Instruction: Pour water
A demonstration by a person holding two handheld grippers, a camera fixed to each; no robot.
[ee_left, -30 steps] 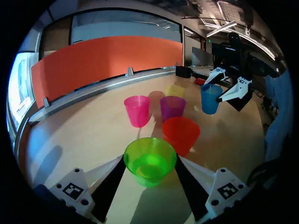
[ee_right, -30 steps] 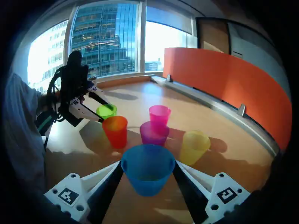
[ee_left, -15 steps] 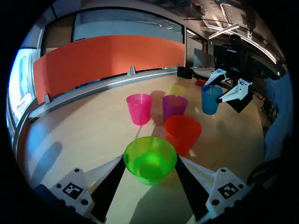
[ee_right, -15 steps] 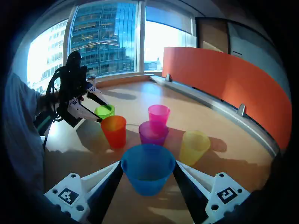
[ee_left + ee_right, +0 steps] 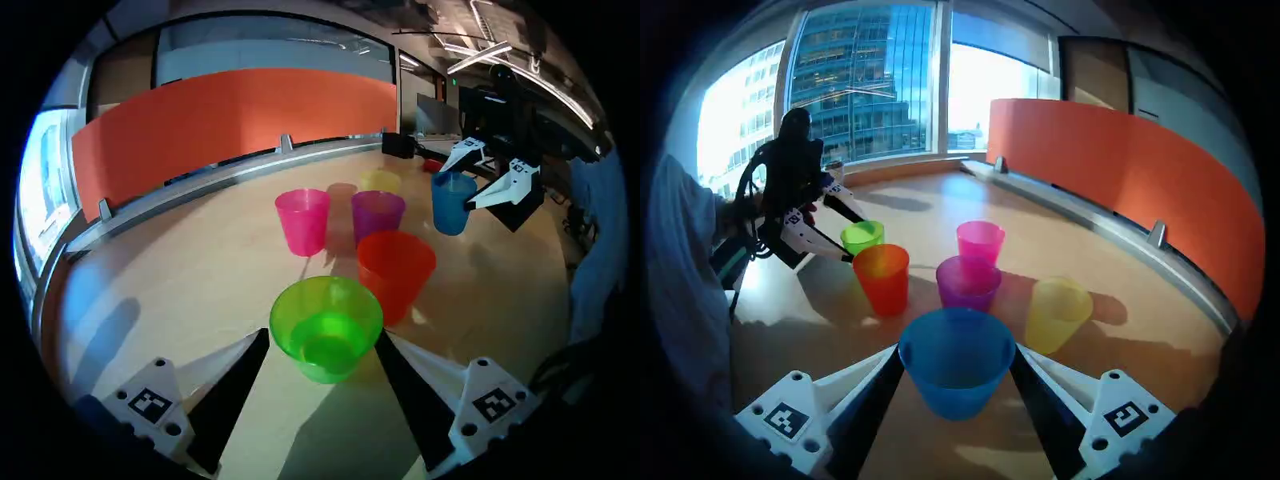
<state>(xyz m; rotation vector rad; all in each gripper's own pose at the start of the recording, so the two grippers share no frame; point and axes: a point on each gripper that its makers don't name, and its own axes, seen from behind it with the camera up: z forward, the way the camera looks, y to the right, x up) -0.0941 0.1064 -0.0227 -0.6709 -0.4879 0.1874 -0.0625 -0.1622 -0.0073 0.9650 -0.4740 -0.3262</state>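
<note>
- Your left tool (image 5: pixel 320 338) is part-closed, with both fingers pressing the upright green cup (image 5: pixel 326 320).
- Your right tool (image 5: pixel 956 350) clamps the upright blue cup (image 5: pixel 957 376) the same way.
- Between them, mid-counter (image 5: pixel 184 264), stand the orange cup (image 5: pixel 395 268), purple cup (image 5: pixel 378 214), pink cup (image 5: pixel 302 222) and yellow cup (image 5: pixel 379 181).
- The yellow cup is toward the edge with the orange partition (image 5: pixel 224 120).

I look over a pale wooden tabletop (image 5: pixel 160 264) toward a long orange partition (image 5: pixel 232 120) with a metal rail (image 5: pixel 200 182) at its foot. Strip lights (image 5: pixel 488 54) run overhead; on my other side, tall windows (image 5: pixel 864 88) show glass towers outside
</note>
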